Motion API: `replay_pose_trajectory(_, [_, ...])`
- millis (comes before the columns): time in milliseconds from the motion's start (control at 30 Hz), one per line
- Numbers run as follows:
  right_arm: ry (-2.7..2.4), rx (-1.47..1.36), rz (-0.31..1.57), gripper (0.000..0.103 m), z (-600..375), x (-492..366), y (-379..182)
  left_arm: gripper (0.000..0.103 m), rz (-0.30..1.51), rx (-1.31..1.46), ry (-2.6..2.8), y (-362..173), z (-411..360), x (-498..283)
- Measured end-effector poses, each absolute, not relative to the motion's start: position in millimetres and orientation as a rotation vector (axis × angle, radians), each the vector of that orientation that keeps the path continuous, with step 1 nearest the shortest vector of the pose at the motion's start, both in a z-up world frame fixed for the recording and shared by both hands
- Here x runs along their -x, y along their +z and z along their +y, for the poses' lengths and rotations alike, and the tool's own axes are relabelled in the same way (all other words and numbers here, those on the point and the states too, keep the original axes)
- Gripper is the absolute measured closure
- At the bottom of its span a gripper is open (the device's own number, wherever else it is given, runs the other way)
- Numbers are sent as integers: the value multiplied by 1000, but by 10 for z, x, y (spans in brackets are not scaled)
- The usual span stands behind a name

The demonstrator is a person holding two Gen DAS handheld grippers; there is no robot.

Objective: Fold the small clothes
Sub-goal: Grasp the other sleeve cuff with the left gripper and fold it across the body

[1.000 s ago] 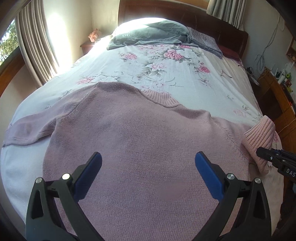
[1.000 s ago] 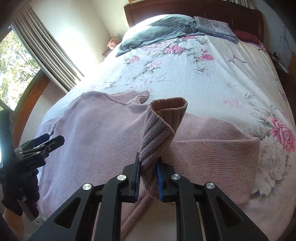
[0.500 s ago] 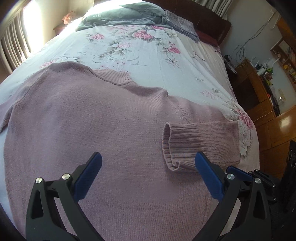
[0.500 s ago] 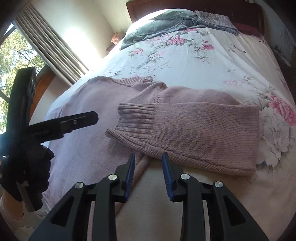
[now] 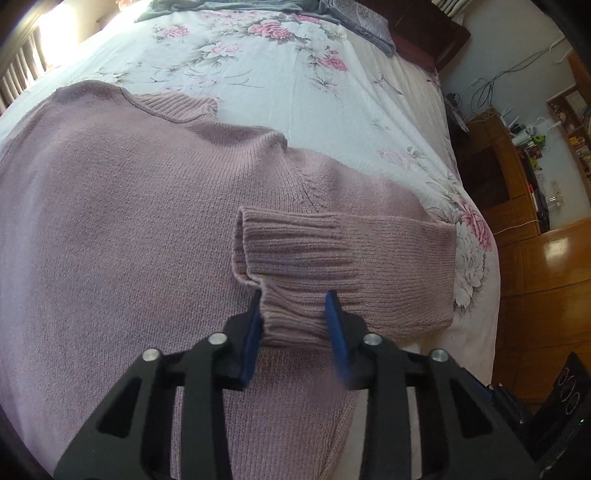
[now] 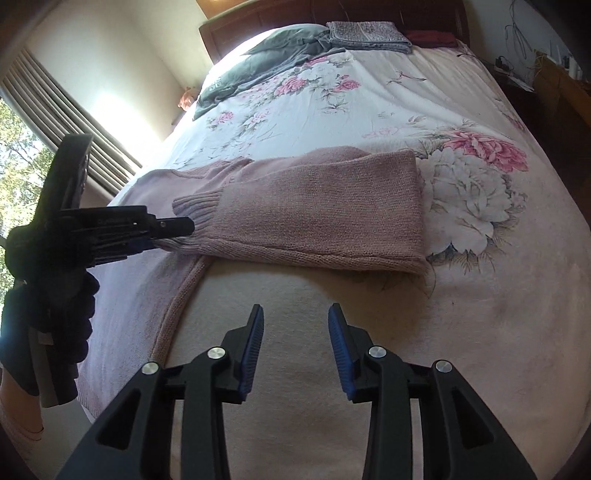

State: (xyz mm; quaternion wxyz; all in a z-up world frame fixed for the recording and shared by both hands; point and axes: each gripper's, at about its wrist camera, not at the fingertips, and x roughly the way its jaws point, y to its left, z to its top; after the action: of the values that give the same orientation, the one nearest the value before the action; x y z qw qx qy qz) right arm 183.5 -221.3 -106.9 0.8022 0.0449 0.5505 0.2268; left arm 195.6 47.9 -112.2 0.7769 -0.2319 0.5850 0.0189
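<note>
I had the mauve knitted sweater (image 5: 122, 229) lying flat on the bed (image 5: 295, 81), its floral sheet smooth around it. One sleeve (image 5: 369, 254) was folded back across the body, and its ribbed cuff (image 5: 291, 254) sat bunched between the blue pads of my left gripper (image 5: 295, 321), which pinched the cuff's near edge. From the right wrist view, that left gripper appeared side-on and dark, its tip buried in the cuff. My right gripper (image 6: 295, 332) hung with jaws apart above bare sheet, near the sweater's hem edge, grasping nothing. A grey garment (image 6: 258, 70) and a folded patterned cloth (image 6: 369, 35) lay by the headboard; the sweater's far sleeve was cut off from view.
</note>
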Motion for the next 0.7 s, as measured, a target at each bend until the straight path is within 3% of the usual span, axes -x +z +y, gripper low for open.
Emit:
replay_pose_trajectory(133, [484,-104,1175,66,-2228,-1835,-1081,94,1176,626,25,-962,708,-1921])
replay_pose_trajectory(467, [467,-117,1155,65,-2232,-1889,-1010,95,904,577,132,-143,1534,-1637])
replay_pose_trajectory(700, [501,-168,1154,64,-2070,-2011,-921,95,875,543,320,-64,2433,-1503])
